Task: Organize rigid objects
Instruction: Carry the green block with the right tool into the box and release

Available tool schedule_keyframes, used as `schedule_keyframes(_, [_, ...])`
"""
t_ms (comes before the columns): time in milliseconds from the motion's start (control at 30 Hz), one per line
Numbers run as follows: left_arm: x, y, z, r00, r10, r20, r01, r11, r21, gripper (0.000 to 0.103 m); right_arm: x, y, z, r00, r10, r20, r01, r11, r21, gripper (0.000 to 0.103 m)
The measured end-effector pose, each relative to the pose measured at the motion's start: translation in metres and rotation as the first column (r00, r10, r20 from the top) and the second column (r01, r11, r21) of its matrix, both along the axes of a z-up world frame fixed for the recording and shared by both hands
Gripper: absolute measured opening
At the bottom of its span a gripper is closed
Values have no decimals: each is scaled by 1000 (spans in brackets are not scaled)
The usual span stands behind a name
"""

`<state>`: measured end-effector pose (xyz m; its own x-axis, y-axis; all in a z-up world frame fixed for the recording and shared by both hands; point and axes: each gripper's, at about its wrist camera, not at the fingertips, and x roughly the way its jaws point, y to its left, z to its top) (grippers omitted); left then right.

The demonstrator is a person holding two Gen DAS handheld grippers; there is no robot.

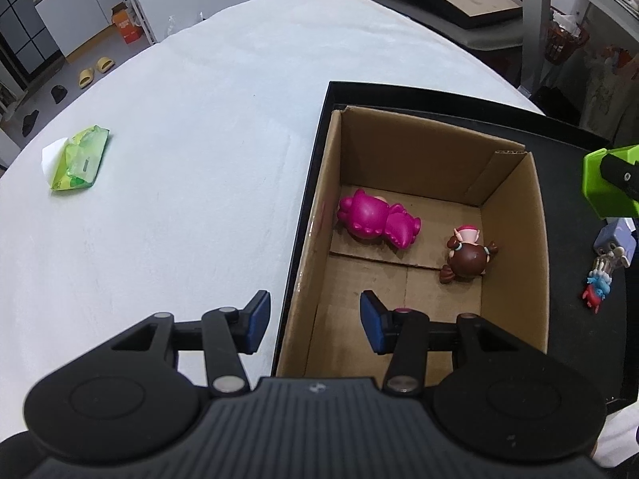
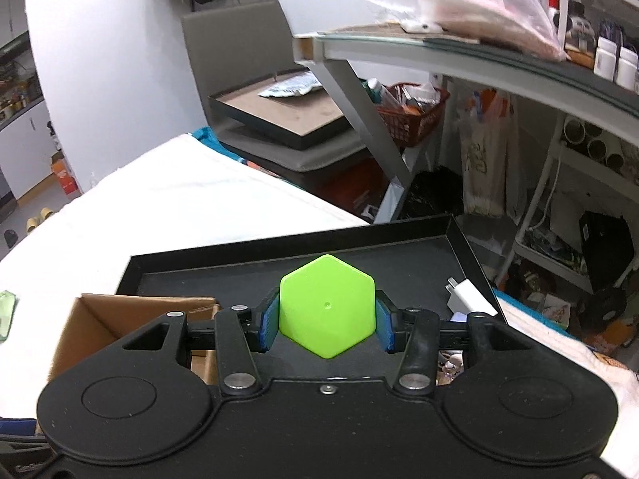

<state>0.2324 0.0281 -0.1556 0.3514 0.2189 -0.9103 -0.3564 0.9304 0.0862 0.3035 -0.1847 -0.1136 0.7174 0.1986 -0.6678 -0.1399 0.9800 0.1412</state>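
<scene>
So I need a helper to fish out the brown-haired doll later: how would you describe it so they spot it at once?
Find the open cardboard box standing in the black tray on the white-covered table. Two toys lie on its floor; the doll is by the right wall. Unlike the all-magenta figure beside it, it has a glossy brown head with pigtails.

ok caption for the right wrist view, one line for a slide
Right gripper shut on a green hexagonal block above the black tray, beside the cardboard box.

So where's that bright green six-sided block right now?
The green block is clamped in the right tool, held above the black tray, just right of the cardboard box; the left view shows it at its right edge.
</scene>
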Motion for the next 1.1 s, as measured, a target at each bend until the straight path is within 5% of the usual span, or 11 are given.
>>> schedule_keyframes(400, [-2,11,4,999,-5,31,6,999,-38,48,-26,37,17,980,192,53,-190,981,-28,46])
schedule_keyframes(933, [-5,28,-20,998,-1,56,7,994,-107,48,-34,91,9,945,321,56,-311,940,-143,47])
schedule_keyframes(1000, [-5,31,-23,998,5,56,2,992,-127,44,-33,97,6,943,329,51,-317,934,-162,47])
schedule_keyframes(1100, [-6,36,-28,998,20,57,-10,986,-165,25,-35,106,2,938,343,48,-328,925,-193,47])
